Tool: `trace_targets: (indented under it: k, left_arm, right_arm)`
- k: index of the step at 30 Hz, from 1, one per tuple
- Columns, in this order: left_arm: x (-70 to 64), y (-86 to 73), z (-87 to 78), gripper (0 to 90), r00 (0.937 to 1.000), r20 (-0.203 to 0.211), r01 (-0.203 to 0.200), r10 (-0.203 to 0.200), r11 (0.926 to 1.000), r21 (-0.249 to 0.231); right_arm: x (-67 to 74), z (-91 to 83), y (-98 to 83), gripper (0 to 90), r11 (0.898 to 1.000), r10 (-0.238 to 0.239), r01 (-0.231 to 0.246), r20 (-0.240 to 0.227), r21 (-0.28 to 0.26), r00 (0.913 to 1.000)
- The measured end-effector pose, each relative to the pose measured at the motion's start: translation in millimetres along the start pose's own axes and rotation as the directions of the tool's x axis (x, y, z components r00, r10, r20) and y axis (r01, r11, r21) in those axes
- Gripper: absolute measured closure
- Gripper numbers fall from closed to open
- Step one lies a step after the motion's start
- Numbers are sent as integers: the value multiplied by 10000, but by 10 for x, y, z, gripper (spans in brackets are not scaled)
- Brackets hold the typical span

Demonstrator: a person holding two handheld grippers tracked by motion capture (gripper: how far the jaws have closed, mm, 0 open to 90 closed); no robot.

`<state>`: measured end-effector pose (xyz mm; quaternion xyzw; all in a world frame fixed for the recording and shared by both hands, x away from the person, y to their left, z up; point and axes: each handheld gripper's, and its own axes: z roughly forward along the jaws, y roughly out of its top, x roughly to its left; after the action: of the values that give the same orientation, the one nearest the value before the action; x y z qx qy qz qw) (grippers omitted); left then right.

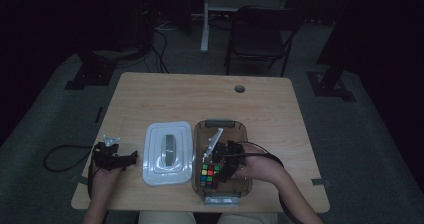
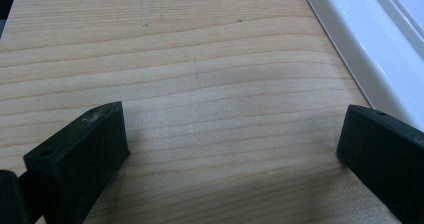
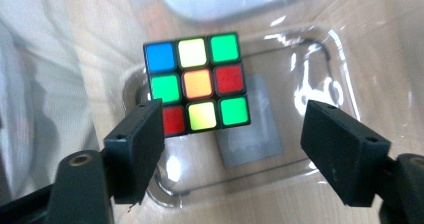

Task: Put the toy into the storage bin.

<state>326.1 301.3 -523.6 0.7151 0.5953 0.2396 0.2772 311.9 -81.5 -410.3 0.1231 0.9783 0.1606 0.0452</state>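
Note:
A scrambled puzzle cube [image 1: 210, 175] [image 3: 197, 84] lies on the floor of a clear plastic box [image 1: 196, 134] [image 3: 325, 49] near the table's front edge. My right gripper [image 1: 214, 160] [image 3: 232, 134] hangs over the box just above the cube. Its jaws stand apart, and the cube sits beyond them, untouched. The box's white lid [image 1: 168, 152] [image 2: 370, 29] lies flat on the table to the left of the box. My left gripper [image 1: 131, 158] [image 2: 232, 144] rests low over bare wood just left of the lid, jaws wide with nothing between them.
The wooden table [image 1: 200, 99] has a cable hole [image 1: 240, 89] at the back right. A black cable [image 1: 60, 159] loops off the left edge. A dark chair [image 1: 260, 39] stands behind the table. The room around it is dim.

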Motion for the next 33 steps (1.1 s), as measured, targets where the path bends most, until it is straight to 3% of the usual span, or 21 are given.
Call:
trace_targets:
  k: [7,12,14,16,17,19,20,21,25,29,33]
  left_arm:
    - [0,0,0,6,10000,0,-1,1,10000,1]
    - [0,0,0,6,10000,1,1,-1,10000,0]
    - [0,0,0,6,10000,4,3,-3,10000,0]
    - [0,0,0,6,10000,2,-4,4,10000,1]
    - [0,0,0,6,10000,3,4,-4,10000,-1]
    - [0,0,0,6,10000,3,2,-2,10000,0]
    - [0,0,0,6,10000,3,2,-2,10000,0]
    - [0,0,0,6,10000,4,4,-4,10000,0]
    - [-1,0,0,6,10000,4,8,-8,10000,3]
    - [0,1,-1,6,10000,2,-1,1,10000,12]
    - [0,0,-1,6,10000,2,0,0,10000,11]
  right_arm:
    - [-30,-140,-170,222,9857,466,-453,40,-1625,9989]
    - [-30,-210,-290,202,9646,768,-727,65,-2535,9970]
    - [-32,-241,-337,187,9515,972,-902,92,-2940,9952]
    - [-40,-279,-386,171,9336,1181,-1098,36,-3411,9930]
    - [-48,-306,-419,163,9178,1370,-1272,-6,-3760,9906]
    - [-61,-342,-466,142,8981,1606,-1464,-6,-4147,9870]
    - [-61,-342,-466,142,8981,1606,-1464,-6,-4147,9870]
    - [-73,-380,-528,134,8789,1894,-1651,97,-4475,9818]
    - [-99,-437,-648,124,8353,2474,-1931,382,-5148,9682]
    - [-137,-484,-790,116,7857,2952,-2358,118,-5720,9554]
    - [-145,-470,-905,115,7677,3270,-2558,159,-5875,9449]
